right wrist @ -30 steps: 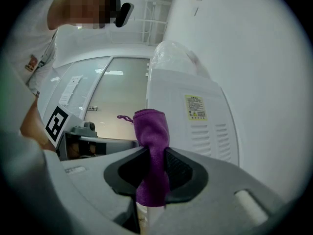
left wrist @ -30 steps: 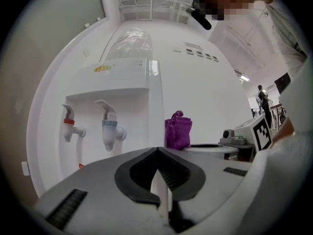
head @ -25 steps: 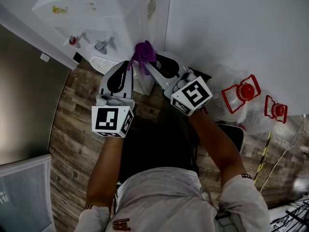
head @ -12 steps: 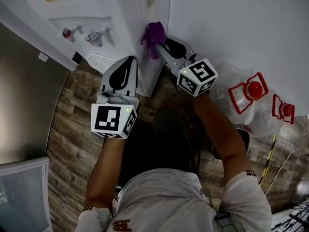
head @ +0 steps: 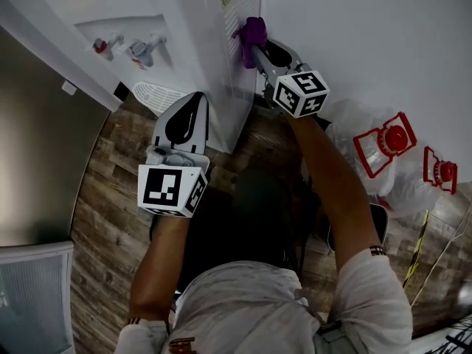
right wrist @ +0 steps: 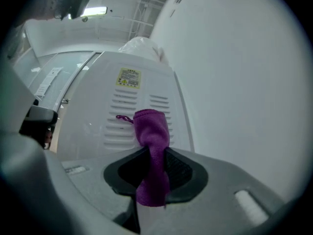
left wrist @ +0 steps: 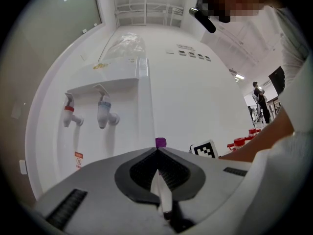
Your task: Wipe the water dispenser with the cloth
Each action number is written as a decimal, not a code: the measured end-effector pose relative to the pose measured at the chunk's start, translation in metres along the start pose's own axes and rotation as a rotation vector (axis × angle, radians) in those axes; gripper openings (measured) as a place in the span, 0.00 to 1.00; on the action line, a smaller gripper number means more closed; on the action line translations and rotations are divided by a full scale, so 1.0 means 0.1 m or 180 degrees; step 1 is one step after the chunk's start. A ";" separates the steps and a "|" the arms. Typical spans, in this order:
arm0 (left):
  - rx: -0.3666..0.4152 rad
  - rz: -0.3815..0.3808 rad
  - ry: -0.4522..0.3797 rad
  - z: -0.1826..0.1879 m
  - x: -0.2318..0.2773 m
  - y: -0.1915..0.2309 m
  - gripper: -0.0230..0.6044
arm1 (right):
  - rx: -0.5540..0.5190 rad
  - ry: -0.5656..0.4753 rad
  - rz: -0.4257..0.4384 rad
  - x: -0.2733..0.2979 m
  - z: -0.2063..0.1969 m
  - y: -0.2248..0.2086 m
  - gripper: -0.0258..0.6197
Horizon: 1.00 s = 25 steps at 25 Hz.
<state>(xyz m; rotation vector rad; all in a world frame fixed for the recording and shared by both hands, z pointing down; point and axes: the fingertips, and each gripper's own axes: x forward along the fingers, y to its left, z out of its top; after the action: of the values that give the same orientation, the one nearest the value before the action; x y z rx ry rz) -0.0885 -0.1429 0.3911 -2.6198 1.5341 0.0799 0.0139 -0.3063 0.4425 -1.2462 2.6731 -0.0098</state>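
Observation:
The white water dispenser (head: 184, 28) stands against the wall, with a red tap (head: 99, 46) and a blue tap (head: 140, 49) on its front. My right gripper (head: 254, 39) is shut on a purple cloth (head: 253, 32) and holds it against the dispenser's vented side panel (right wrist: 132, 111). The cloth (right wrist: 152, 141) stands up bunched between the jaws. My left gripper (head: 198, 98) is shut and empty, its tips near the dispenser's front corner below the taps (left wrist: 103, 114).
A white drip tray (head: 156, 93) juts out under the taps. Red-capped plastic bottles (head: 387, 142) lie in clear bags at the right by the white wall (head: 369, 43). A grey panel (head: 37, 146) lies at the left. The floor (head: 110, 220) is wood plank.
My right gripper has carried the purple cloth up along the dispenser's side panel, further from me. The left gripper has stayed nearly in place.

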 end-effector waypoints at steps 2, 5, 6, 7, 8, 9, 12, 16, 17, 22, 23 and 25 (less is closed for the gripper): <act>0.0027 0.0006 0.0005 -0.02 -0.02 0.00 0.03 | -0.0011 0.0007 -0.0055 0.05 -0.05 -0.09 0.18; 0.0040 0.0018 0.0009 -0.05 -0.04 0.01 0.03 | -0.0066 0.0068 -0.0173 0.08 -0.14 -0.23 0.18; 0.0038 0.0026 0.0012 -0.06 -0.06 0.01 0.03 | -0.0086 0.0099 -0.0223 0.08 -0.18 -0.28 0.18; 0.0034 0.0036 0.0018 -0.07 -0.07 0.01 0.03 | -0.0107 0.0131 -0.0268 0.07 -0.21 -0.32 0.18; 0.0030 0.0046 0.0027 -0.09 -0.09 0.02 0.03 | -0.0128 0.0163 -0.0304 0.07 -0.25 -0.36 0.18; 0.0027 0.0054 0.0039 -0.11 -0.11 0.02 0.03 | -0.0149 0.0191 -0.0332 0.06 -0.29 -0.39 0.18; 0.0019 0.0071 0.0065 -0.17 -0.15 0.04 0.03 | -0.0191 0.0241 -0.0398 0.04 -0.37 -0.47 0.18; 0.0021 0.0089 0.0086 -0.24 -0.20 0.07 0.03 | -0.0191 0.0212 -0.0410 -0.05 -0.36 -0.47 0.18; 0.0017 0.0090 0.0096 -0.27 -0.21 0.07 0.03 | -0.0189 0.0180 -0.0370 -0.09 -0.33 -0.42 0.18; -0.0051 0.0083 0.0138 -0.45 -0.23 0.08 0.03 | -0.0226 0.0014 0.0096 -0.40 -0.16 0.17 0.18; -0.0062 0.0080 0.0147 -0.49 -0.22 0.08 0.03 | -0.0227 -0.0016 0.0190 -0.47 -0.14 0.31 0.18; -0.0085 0.0076 0.0168 -0.57 -0.22 0.06 0.03 | -0.0189 -0.0066 0.0332 -0.61 -0.12 0.55 0.18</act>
<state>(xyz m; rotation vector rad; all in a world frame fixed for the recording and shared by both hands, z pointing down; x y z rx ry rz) -0.1054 -0.1332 0.4492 -2.6449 1.5922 0.0336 0.0084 -0.2258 0.4599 -1.1153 2.7354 0.0974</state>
